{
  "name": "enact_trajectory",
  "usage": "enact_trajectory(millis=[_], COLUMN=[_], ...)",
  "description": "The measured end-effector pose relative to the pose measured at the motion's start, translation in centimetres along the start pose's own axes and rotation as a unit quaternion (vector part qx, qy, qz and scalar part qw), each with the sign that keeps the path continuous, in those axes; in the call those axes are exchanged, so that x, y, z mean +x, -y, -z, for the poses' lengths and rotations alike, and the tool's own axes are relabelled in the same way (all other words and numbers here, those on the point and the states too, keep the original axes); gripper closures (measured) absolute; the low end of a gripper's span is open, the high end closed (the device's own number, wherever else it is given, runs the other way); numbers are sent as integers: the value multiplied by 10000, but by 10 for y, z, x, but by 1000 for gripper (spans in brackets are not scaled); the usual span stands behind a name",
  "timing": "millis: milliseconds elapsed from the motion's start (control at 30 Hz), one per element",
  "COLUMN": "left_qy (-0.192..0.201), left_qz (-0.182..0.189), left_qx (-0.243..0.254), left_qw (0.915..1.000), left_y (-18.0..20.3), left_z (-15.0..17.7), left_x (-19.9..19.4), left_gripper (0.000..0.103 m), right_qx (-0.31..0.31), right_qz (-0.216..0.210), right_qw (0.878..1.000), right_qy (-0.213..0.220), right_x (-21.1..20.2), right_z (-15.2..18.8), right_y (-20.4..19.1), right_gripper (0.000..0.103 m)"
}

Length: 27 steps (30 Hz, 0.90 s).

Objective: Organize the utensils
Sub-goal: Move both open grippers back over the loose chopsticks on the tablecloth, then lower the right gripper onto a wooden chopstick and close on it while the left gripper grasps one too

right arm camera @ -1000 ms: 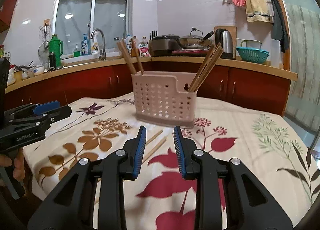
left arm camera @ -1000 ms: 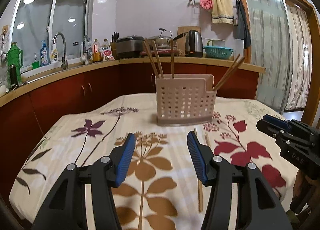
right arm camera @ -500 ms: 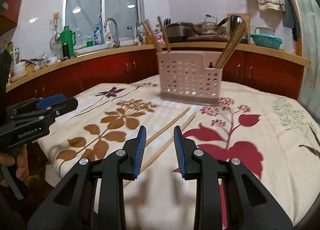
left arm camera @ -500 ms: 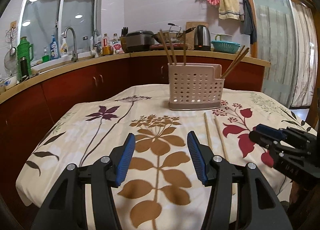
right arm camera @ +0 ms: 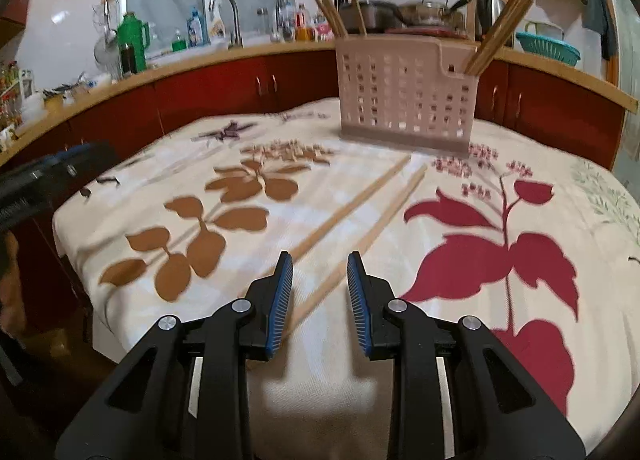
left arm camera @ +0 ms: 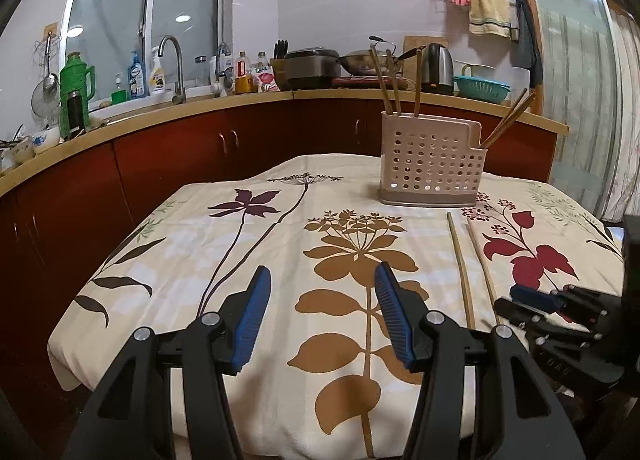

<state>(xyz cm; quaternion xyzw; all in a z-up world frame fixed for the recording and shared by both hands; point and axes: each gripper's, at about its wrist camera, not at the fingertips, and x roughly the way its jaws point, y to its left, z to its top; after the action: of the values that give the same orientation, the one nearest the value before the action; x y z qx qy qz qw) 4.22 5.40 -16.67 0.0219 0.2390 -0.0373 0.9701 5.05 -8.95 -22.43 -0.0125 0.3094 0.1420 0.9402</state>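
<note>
The right gripper hangs low over the table, jaws parted and holding nothing, the near end of 1 of 2 loose chopsticks apparently lying between its ribbed blue pads, though blur makes that uncertain. The left gripper is spread wide and empty. The chopsticks look light, stiff, smooth and thin on soft floral cloth; pinch near the thick end. Beyond stands the perforated plastic holder.

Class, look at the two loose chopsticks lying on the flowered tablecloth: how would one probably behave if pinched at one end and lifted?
The chopsticks look like thin, straight wood, so probably stiff and light. Pinched at one end, the long free end may droop or pivot. Lying flat on the soft tablecloth, they leave little room beneath, so the right hand-held gripper might snag fabric.
</note>
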Motion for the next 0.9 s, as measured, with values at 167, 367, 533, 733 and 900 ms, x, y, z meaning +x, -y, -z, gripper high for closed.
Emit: enact_trajectory(millis=[167, 367, 533, 733, 900], left_qy=[-46, -64, -86, -120, -234], left_qz=[57, 186, 361, 638, 909], left_qx=[48, 91, 140, 210, 319], left_qw=[10000, 9998, 9992, 9977, 9951], left_y=[5, 14, 25, 45, 66], left_z=[1, 2, 1, -1, 1], left_x=[2, 4, 7, 12, 21], left_gripper=[49, 49, 49, 49, 49], right_qx=[-21, 140, 376, 678, 787], right_qz=[80, 379, 654, 981, 883], right_qw=[9997, 9988, 9967, 9926, 9928], right_qy=[-217, -281, -284, -210, -176], right_x=[6, 4, 1, -3, -11], right_z=[3, 2, 2, 3, 8], right_y=[3, 22, 48, 83, 97], right_gripper=[78, 89, 96, 97, 93])
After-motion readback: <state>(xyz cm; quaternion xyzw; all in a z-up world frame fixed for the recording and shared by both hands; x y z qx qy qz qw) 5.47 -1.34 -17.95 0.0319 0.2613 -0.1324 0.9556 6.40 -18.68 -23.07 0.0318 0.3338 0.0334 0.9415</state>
